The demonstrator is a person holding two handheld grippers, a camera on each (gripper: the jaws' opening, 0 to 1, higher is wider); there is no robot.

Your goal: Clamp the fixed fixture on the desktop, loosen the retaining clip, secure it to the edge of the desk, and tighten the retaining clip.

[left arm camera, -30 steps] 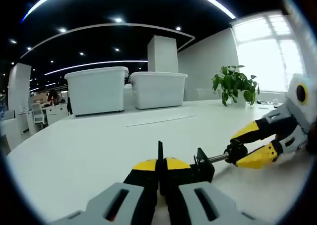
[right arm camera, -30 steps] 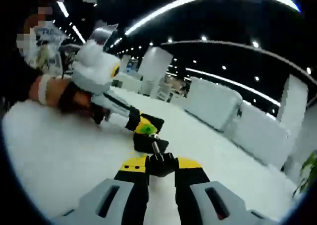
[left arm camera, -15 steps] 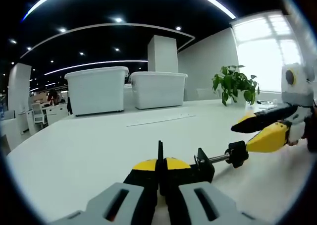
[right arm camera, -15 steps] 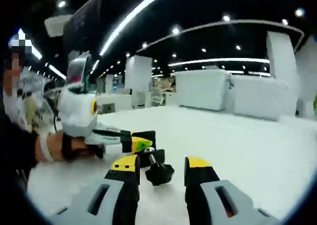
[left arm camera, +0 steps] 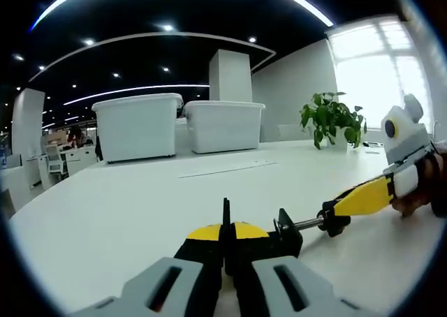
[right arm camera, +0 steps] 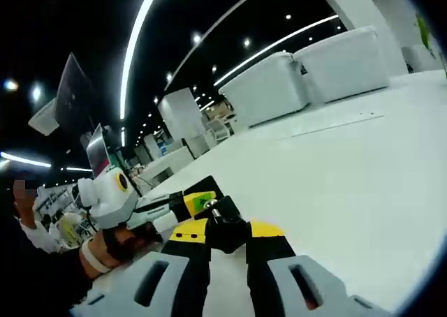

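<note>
A black clamp fixture (left arm camera: 283, 234) lies low on the white desk (left arm camera: 126, 205), and my left gripper (left arm camera: 225, 230) is shut on its thin upright plate. Its metal screw rod runs right to a black knob (left arm camera: 334, 216). My right gripper (left arm camera: 353, 204) comes in from the right, with its yellow fingers closed on that knob. In the right gripper view the knob (right arm camera: 227, 233) sits pinched between my right gripper's (right arm camera: 227, 227) yellow-tipped jaws. The left gripper (right arm camera: 192, 204) holds the fixture just beyond it.
Two white lidded bins (left arm camera: 136, 127) (left arm camera: 222, 125) stand at the far side of the desk. A potted plant (left arm camera: 332, 118) is at the back right. A hand (left arm camera: 419, 191) holds the right gripper, and another hand (right arm camera: 112, 244) holds the left one.
The right gripper let go of the knob, rolled, and has closed on it again at a new angle. The left gripper and fixture have stayed put.
</note>
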